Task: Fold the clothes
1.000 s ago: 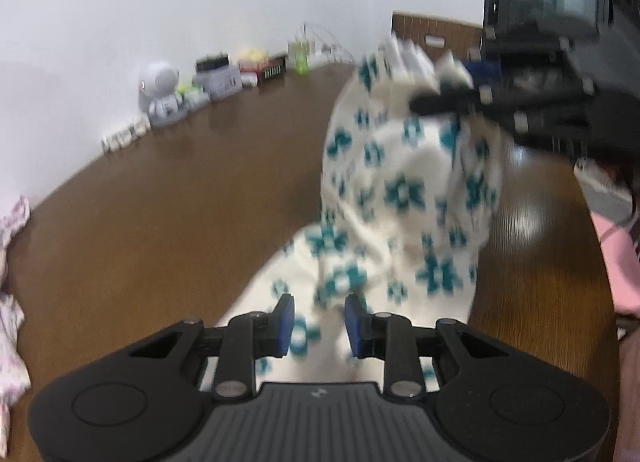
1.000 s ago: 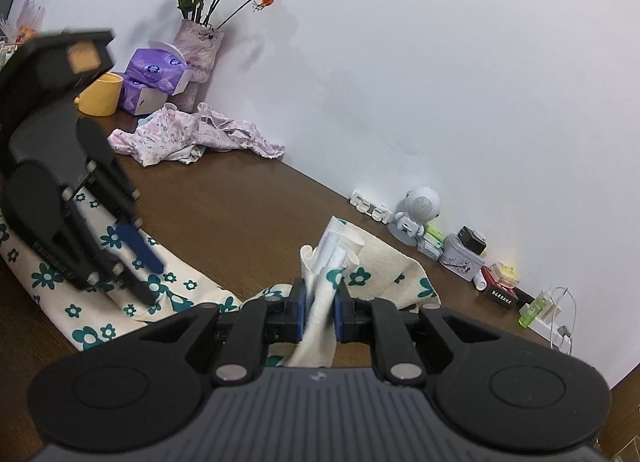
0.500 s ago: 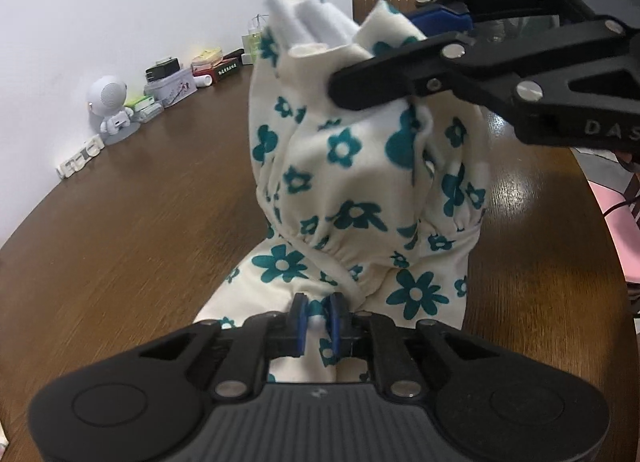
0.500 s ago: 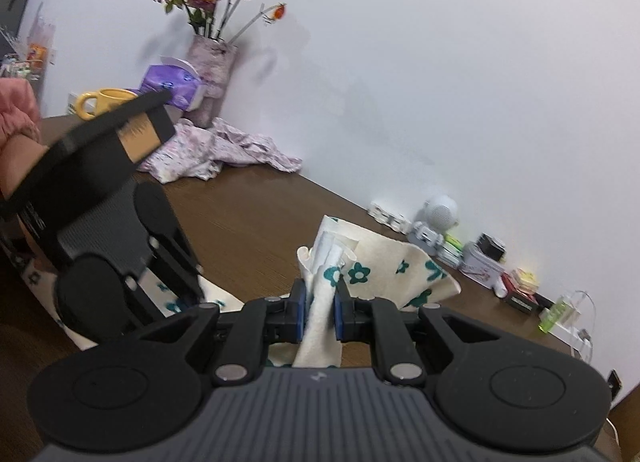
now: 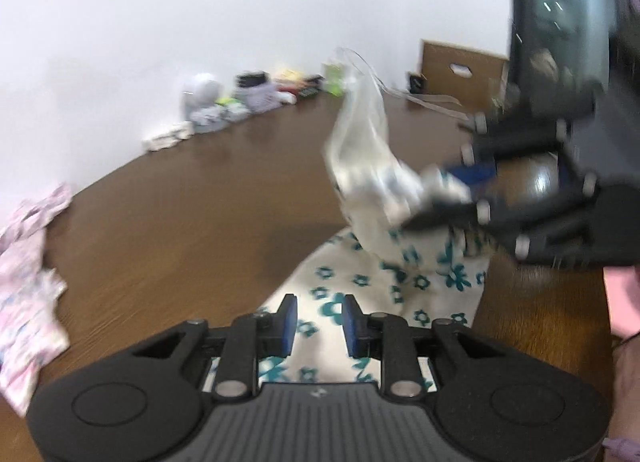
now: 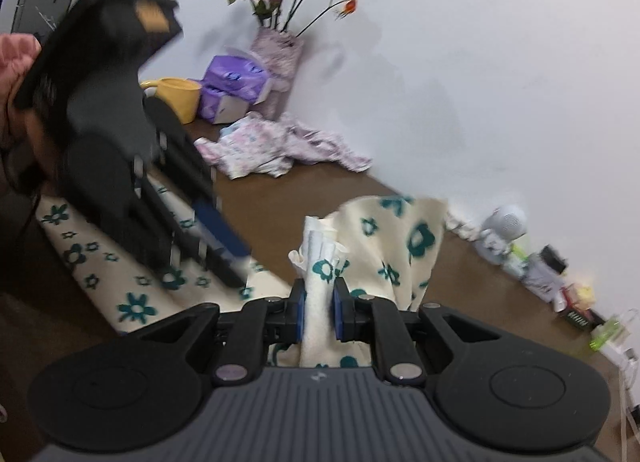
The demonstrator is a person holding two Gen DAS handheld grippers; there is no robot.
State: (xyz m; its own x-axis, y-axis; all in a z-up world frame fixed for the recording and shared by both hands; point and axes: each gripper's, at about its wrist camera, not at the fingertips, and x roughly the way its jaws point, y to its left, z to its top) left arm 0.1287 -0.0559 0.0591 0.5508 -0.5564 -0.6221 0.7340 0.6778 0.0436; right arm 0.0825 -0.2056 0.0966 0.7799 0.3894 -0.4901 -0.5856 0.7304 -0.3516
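A cream cloth with teal flowers (image 5: pixel 400 286) lies on the brown wooden table (image 5: pixel 200 221). In the left wrist view my left gripper (image 5: pixel 319 318) hovers just over the cloth. Its jaws are opening, and nothing is pinched between the blue pads (image 5: pixel 289 320). My right gripper (image 6: pixel 318 314) is shut on a bunched edge of the same cloth (image 6: pixel 400 246) and holds it up off the table. From the left wrist view, the right gripper (image 5: pixel 460 189) appears blurred at the right with that raised bunch. The left gripper (image 6: pixel 224 246) shows at the left of the right wrist view.
A pink floral garment (image 6: pixel 280 145) lies crumpled by the wall. Near it stand a vase of dried flowers (image 6: pixel 276 57), a yellow mug (image 6: pixel 178 95) and a purple tissue pack (image 6: pixel 232 85). A small robot figure (image 6: pixel 502 229) and other trinkets line the wall. A dark monitor (image 5: pixel 560 21) stands at the right.
My left gripper has let go of the cloth fold, spread its jaws and pulled back. The right gripper keeps its hold and has swung the raised bunch to the right.
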